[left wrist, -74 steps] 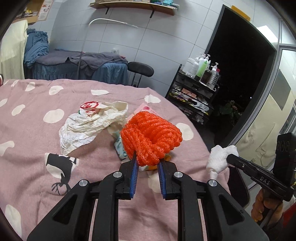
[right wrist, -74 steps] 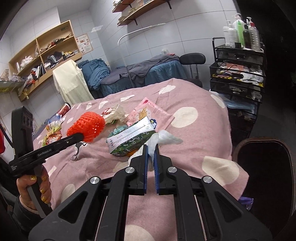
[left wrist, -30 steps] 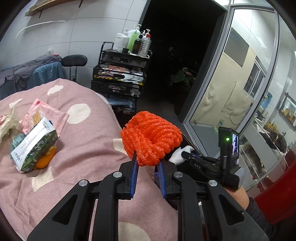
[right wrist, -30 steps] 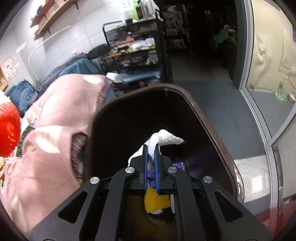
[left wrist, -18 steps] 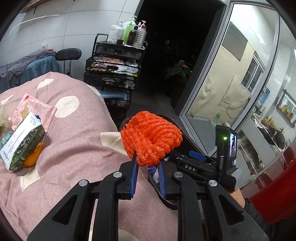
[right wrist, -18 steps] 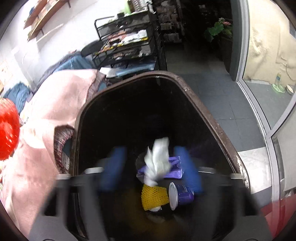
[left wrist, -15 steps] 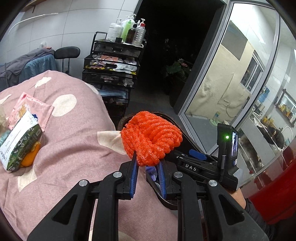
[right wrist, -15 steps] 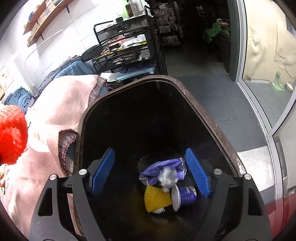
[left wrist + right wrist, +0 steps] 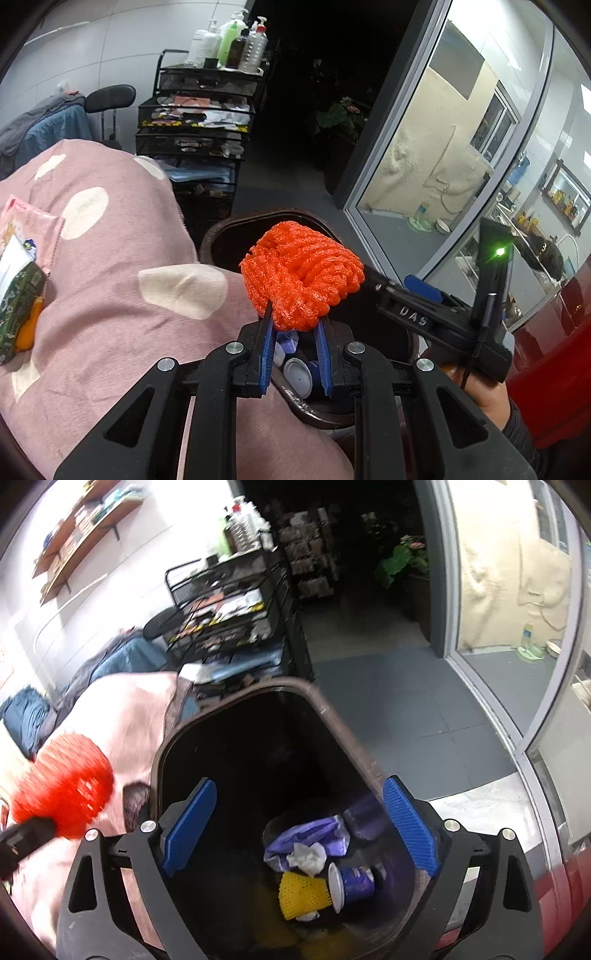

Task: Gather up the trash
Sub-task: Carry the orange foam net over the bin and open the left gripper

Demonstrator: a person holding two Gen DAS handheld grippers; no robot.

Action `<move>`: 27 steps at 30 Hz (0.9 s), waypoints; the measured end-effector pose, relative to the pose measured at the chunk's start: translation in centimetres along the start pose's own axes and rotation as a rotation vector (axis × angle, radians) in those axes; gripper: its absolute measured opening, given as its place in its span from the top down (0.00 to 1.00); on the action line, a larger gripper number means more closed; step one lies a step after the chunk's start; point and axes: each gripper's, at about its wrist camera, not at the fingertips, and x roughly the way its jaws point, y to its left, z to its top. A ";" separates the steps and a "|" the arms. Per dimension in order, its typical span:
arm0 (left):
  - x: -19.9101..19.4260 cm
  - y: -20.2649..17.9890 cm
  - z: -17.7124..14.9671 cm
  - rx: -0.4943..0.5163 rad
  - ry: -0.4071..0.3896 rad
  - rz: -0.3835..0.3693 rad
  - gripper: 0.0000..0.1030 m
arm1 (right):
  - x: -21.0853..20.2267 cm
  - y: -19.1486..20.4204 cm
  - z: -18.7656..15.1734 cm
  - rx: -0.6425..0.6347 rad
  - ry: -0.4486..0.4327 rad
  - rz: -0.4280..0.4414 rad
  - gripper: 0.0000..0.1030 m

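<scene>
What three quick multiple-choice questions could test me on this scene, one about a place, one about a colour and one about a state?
1. Where is the white tissue?
A. On the pink blanket
B. In the bin
C. In the right gripper

2. What colour is the foam net in the left gripper?
A. Orange-red
B. Yellow
C. Purple

3. How do the right gripper fingers stand?
A. Shut on a cup
B. Wide apart, empty
C. Shut on tissue

Answers:
1. B, it lies among the rubbish at the bottom of the bin.
2. A, the foam net clamped there is orange-red.
3. B, the blue fingers are spread over the bin with nothing between them.
</scene>
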 end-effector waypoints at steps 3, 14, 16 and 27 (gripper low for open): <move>1.1 -0.4 0.2 0.004 0.030 -0.013 0.81 | -0.6 -1.0 0.5 0.030 -0.024 -0.026 0.10; 4.3 -2.4 0.3 0.080 0.114 0.000 0.81 | -1.4 -2.7 1.8 0.080 -0.054 -0.067 0.09; 4.8 -2.7 0.3 0.094 0.124 0.005 0.81 | -1.4 -2.8 1.9 0.085 -0.057 -0.070 0.09; 6.4 -3.4 0.2 0.148 0.152 0.033 0.21 | -1.4 -3.6 2.0 0.107 -0.061 -0.086 0.09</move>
